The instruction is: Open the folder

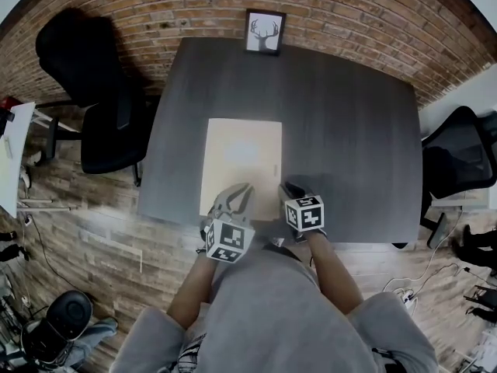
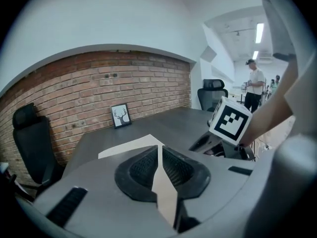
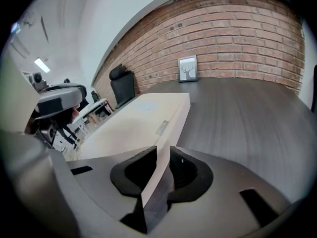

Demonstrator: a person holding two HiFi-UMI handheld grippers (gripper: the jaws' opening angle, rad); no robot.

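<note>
While the folder (image 1: pixel 241 162) lies shut and flat on the grey table (image 1: pixel 349 130), near the person's edge, both tools sit low at its near end.

- Left gripper (image 1: pixel 242 189): over the folder's near left corner, nose tipped down. In its own view the jaws meet at the tips with nothing between them; the cream cover shows only past them. Judged: a closed nose is placed there to press or steady the cover, not to pinch it.
- Right gripper (image 1: pixel 286 186): at the near right corner. Its own view shows the jaws a narrow slot apart, and the folder's right edge runs straight into that slot. The pads are not seen pressing on it. Judged: it is lined up on the free edge so the cover can be caught and lifted.
- A small tag (image 3: pixel 162 127) sits on that right edge, which hints this is the opening side; spine likely left.
- Framed deer picture (image 1: pixel 265 32) stands at the far edge against the brick wall (image 1: pixel 349 22), well apart. Black chair (image 1: pixel 109 123) off the left side.

Task judged barely begun: cover not yet raised. Risk: the flat cover gives little to grab, and the folder may slide.
</note>
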